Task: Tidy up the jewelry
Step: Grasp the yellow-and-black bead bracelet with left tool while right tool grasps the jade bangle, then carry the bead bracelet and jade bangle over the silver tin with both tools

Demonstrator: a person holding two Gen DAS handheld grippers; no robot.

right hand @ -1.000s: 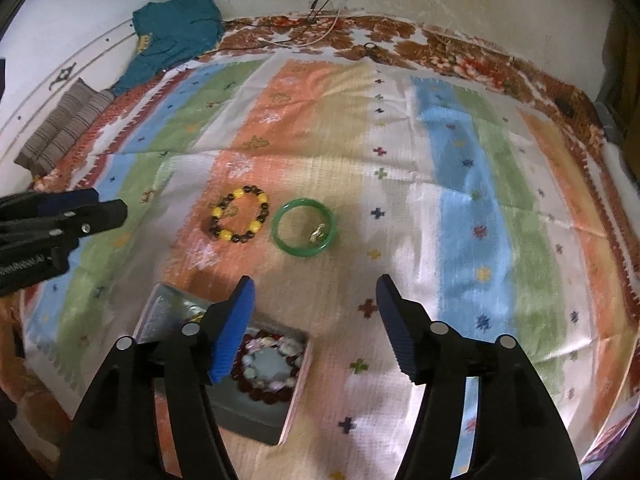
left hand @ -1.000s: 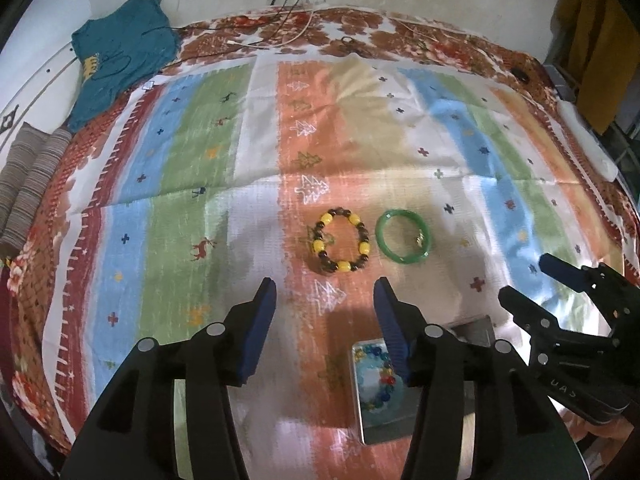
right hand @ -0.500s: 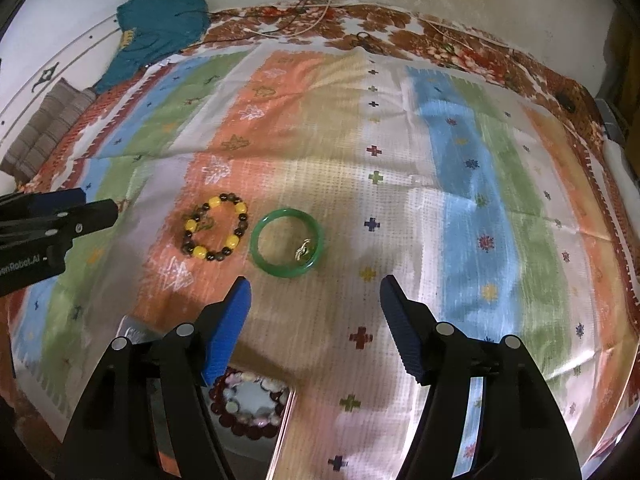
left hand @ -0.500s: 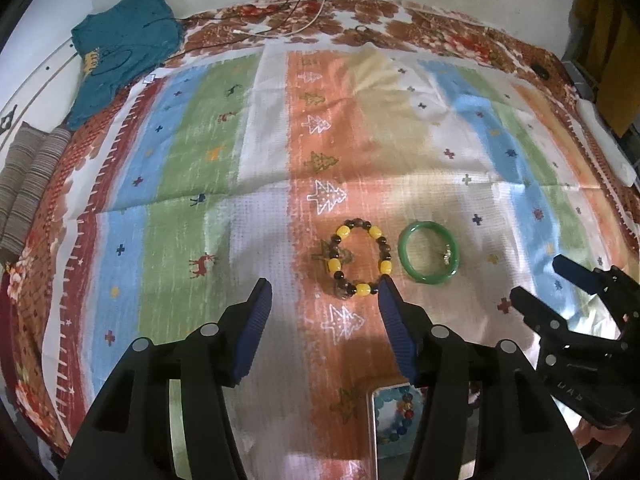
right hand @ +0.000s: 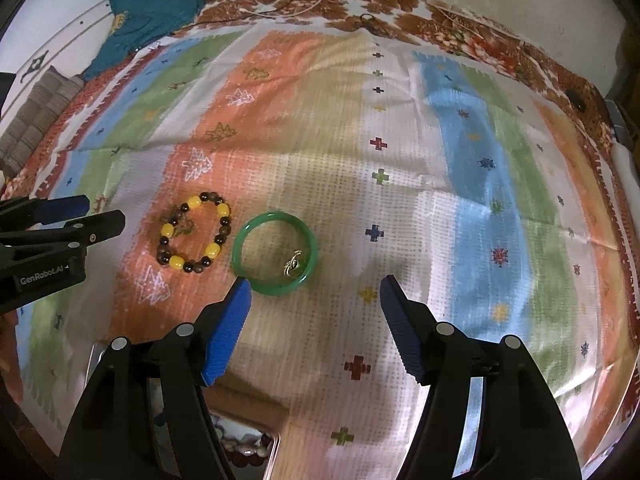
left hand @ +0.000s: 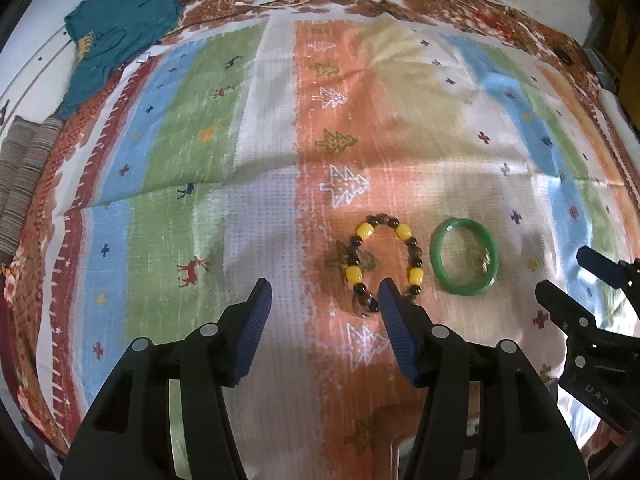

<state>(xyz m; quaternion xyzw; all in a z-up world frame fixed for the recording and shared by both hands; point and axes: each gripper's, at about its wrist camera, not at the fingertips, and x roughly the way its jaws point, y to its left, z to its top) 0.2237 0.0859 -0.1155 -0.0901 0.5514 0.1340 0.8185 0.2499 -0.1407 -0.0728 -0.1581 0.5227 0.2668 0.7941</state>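
I am looking down on the striped cloth [left hand: 280,168] covering the bed, and both cameras are showing it almost whole. A teal garment [left hand: 120,28] is lying at its far left corner. Only the right wrist view is giving me the metal box [right hand: 240,444] at the near edge, with a beaded bracelet inside it; in the left wrist view just a sliver of it is peeking out between the fingers.

The left gripper [left hand: 325,300] is hanging with its jaws apart and nothing between them; the tip of its right finger is covering the near edge of the yellow-and-brown bead bracelet [left hand: 384,256]. The right gripper [right hand: 315,296] is likewise spread wide and empty, its left fingertip just touching the rim of the green bangle [right hand: 275,252] in the picture, though I cannot tell whether it is actually touching. The bracelet and the bangle are lying flat side by side on the cloth, just apart. Only the right view is clearly showing the small metal charm [right hand: 293,267] inside the bangle.

Compared with a second ago, both grippers are sitting lower and farther forward: the jewelry is now at the fingertips and the box is sliding out of frame.

The left gripper's body is reading "GenRobot.AI" in the right view.
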